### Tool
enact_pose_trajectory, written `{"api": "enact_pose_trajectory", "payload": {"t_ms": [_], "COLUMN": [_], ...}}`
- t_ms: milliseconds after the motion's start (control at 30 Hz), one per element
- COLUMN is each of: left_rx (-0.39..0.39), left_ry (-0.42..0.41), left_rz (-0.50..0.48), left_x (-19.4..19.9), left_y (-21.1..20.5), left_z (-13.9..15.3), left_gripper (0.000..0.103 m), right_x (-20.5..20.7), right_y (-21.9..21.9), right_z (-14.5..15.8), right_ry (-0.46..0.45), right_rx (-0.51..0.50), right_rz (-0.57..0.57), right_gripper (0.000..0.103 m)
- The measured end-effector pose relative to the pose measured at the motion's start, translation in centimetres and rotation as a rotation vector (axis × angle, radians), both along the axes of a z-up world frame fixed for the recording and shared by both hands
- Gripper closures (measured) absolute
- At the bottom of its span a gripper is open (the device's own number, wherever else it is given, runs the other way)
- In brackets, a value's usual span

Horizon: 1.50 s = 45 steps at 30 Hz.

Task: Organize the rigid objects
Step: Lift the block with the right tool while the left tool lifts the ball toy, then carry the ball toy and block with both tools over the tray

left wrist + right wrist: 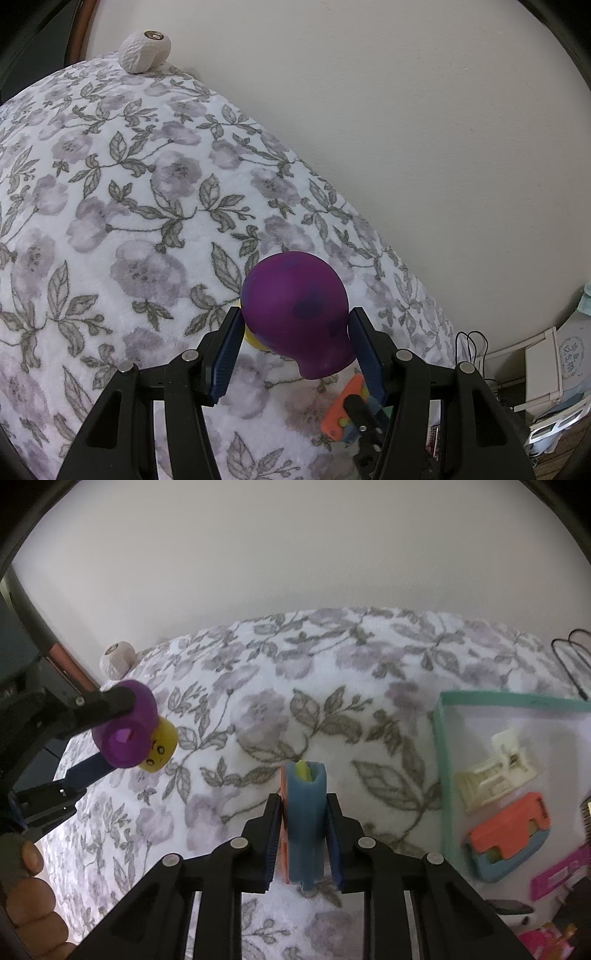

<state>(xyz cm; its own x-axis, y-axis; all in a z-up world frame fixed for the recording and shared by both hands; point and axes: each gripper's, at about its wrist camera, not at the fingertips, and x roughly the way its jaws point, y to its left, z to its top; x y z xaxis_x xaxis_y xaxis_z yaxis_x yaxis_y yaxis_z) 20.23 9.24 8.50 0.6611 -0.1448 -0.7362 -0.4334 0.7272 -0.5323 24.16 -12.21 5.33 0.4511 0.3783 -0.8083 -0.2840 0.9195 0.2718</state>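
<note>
- Left wrist view: the left hand-held gripper (295, 347) clamps a purple toy (295, 314) between its blue pads, jaws about half wide, above the flowered bed (129, 206).
- The toy looks like smooth, rounded hard plastic, light and stiff. I'd judge it slippery on the dome, so the narrower neck below is the safer hold.
- A sliver of its yellow part (253, 338) peeks out by the left pad; the rest is hidden behind the purple dome.
- Just below the right pad, the orange block (341, 410) held by the other gripper is partly cut off.
- Right wrist view: the right hand-held gripper (303, 834) is narrow, pads pressing the flat sides of a blue-and-orange block (303, 812) with a yellow-green piece at its far end.
- It looks rigid and light; the flat faces suit the pads.
- Well right of the gripper sits a teal tray (441, 775) with a cream piece (495, 771) and an orange-and-blue piece (513, 834). The frame is blurred, so fine detail is lost.
</note>
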Motion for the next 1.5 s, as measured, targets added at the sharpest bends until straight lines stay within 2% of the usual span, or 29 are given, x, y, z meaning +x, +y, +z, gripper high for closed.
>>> {"api": "enact_pose_trajectory", "payload": {"t_ms": [267, 600, 900, 1300, 1500], "left_rx": [0.006, 0.011, 0.045, 0.078, 0.109], "left_ry": [-0.001, -0.010, -0.052, -0.157, -0.197], "left_rz": [0.005, 0.016, 0.016, -0.063, -0.159], "left_x": [0.0, -0.3, -0.9, -1.5, -1.4], "left_y": [-0.1, -0.1, -0.6, -4.2, -8.2], "left_z": [0.2, 0.4, 2.1, 5.0, 6.2], "left_gripper": [0.043, 0.043, 0.043, 0.043, 0.043], "right_x": [0.1, 0.0, -0.1, -0.4, -0.9], "right_y": [-1.1, -3.7, -7.0, -14.0, -17.8], "right_z": [1.4, 4.6, 7.6, 10.5, 11.6], "right_ry": [-0.037, -0.112, -0.169, -0.233, -0.257], "right_rx": [0.008, 0.037, 0.071, 0.082, 0.057], "right_rz": [-0.023, -0.080, -0.140, -0.273, -0.346], "right_gripper": [0.079, 0.079, 0.079, 0.079, 0.079]}}
